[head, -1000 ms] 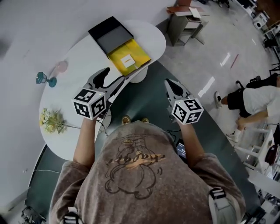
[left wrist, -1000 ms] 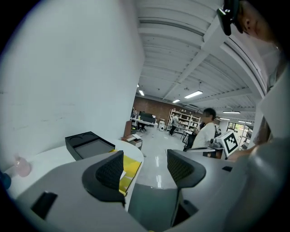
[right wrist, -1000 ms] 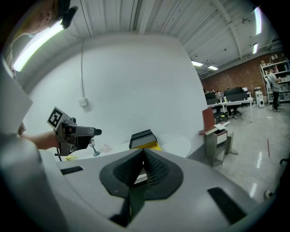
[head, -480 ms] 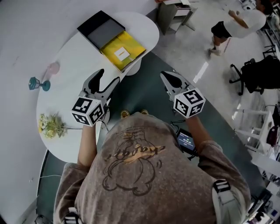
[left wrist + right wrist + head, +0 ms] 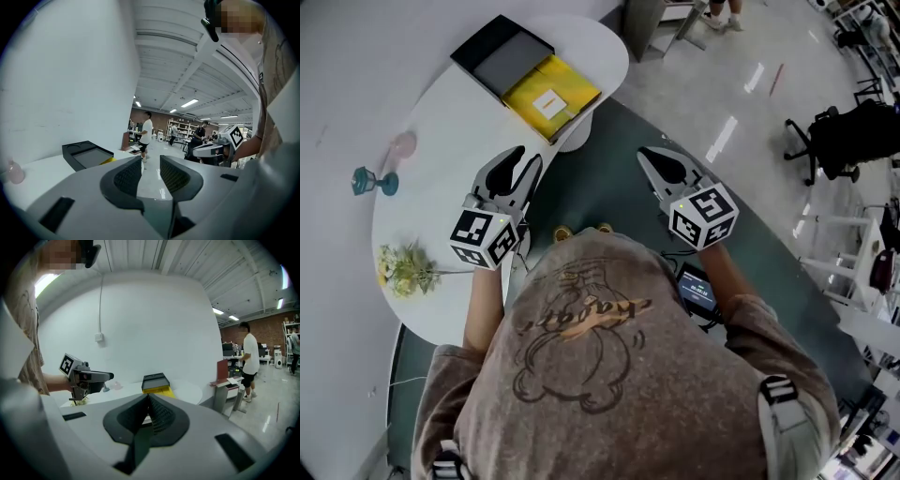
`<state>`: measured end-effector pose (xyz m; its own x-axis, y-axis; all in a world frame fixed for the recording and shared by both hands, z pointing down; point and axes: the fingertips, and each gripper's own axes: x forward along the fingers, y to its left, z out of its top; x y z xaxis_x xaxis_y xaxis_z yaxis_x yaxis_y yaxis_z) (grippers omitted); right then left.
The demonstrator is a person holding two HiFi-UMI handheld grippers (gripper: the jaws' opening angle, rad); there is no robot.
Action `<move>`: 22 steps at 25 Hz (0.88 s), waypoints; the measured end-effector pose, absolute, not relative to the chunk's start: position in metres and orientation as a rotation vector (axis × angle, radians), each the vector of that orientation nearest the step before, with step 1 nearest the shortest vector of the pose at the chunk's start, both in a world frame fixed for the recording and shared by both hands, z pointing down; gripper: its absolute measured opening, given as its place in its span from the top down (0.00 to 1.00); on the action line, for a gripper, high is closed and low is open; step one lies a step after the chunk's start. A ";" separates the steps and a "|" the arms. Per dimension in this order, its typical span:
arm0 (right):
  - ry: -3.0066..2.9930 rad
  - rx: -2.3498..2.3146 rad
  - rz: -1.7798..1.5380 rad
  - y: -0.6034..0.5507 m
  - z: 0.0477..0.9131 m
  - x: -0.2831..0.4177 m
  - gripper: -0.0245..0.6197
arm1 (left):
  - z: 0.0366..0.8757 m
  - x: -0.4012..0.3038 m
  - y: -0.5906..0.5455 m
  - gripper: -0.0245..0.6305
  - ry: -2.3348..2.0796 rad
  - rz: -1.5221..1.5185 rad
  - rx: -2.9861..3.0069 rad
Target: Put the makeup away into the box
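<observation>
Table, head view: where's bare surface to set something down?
Biggest bare patch: middle of the table, bordered by the open box at the far end and by the pink item and teal goblet on the left. Smaller patch at the near end, beyond the flowers. Crowded: the far end, where the box spans nearly the full width.

Ahead of the left gripper [image 5: 523, 161]: bare table [image 5: 450, 122], open as far as the box [image 5: 528, 75] at the far end. Well off to its left: a pink round thing [image 5: 402, 144] and a teal goblet [image 5: 373, 181]. Behind and to the left: flowers [image 5: 405, 266]. Under and ahead of the right gripper [image 5: 649, 157]: open floor [image 5: 609, 187], table edge to its left.
</observation>
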<state>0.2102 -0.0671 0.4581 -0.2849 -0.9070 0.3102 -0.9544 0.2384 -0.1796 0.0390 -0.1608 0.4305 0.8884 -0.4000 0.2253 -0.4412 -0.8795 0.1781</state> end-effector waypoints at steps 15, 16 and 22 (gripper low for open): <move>-2.359 1.816 0.427 -0.063 0.455 0.205 0.96 | 0.449 0.038 -0.151 0.93 -0.719 0.194 2.832; -2.359 1.822 0.426 -0.063 0.456 0.204 0.96 | 0.451 0.037 -0.151 0.93 -0.726 0.188 2.829; -2.348 1.912 0.469 -0.066 0.466 0.197 0.96 | 0.453 0.034 -0.155 0.93 -0.771 0.163 2.813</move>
<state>0.1965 -0.0665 0.4659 -0.2196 -0.9430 0.2502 -0.9667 0.1758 -0.1860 0.0343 -0.1549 0.4534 0.8563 -0.4898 0.1640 -0.5142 -0.8384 0.1811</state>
